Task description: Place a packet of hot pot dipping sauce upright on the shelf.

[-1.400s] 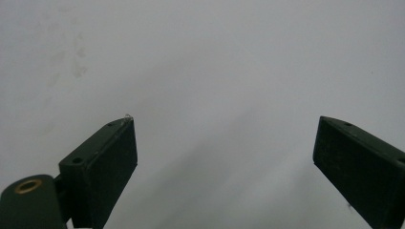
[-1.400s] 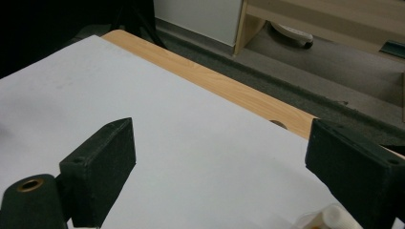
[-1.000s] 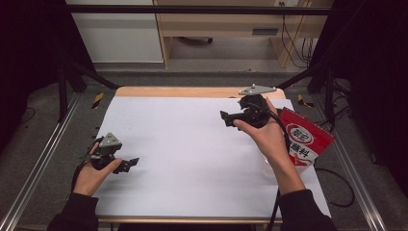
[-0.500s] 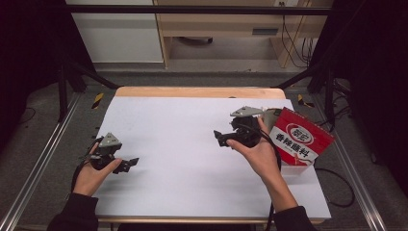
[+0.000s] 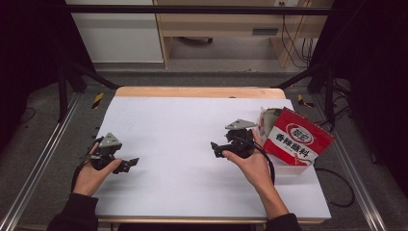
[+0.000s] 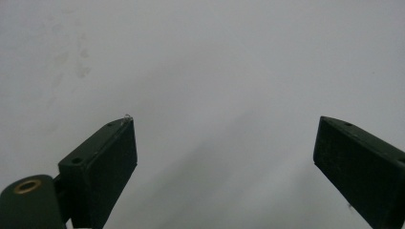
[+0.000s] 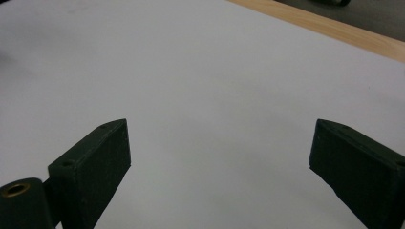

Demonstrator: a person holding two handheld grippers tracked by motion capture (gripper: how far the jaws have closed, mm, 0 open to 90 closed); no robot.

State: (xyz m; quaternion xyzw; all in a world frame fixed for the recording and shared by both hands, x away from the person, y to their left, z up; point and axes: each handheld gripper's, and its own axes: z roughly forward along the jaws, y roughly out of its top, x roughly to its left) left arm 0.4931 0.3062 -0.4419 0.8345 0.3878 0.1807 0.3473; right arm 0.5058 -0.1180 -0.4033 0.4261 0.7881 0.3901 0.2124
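Observation:
A red and white packet (image 5: 295,140) with printed characters lies at the right edge of the white table sheet (image 5: 183,125), leaning on a clear tub. My right gripper (image 5: 215,148) sits just left of the packet, held low over the sheet, jaws pointing left. In the right gripper view its own gripper (image 7: 219,162) stands open over bare white sheet. My left gripper (image 5: 131,163) rests near the front left of the sheet, pointing right. The left gripper view shows that gripper (image 6: 224,162) open, with nothing between the fingers.
A wooden table edge (image 5: 202,92) runs along the far side of the sheet, also seen as a wood strip (image 7: 334,28) in the right gripper view. Metal frame rails (image 5: 43,159) flank the table. A black cable (image 5: 337,187) loops off the right side.
My right gripper has moved from the far right of the sheet toward the person and slightly left, away from the packet's top. The left gripper has stayed put.

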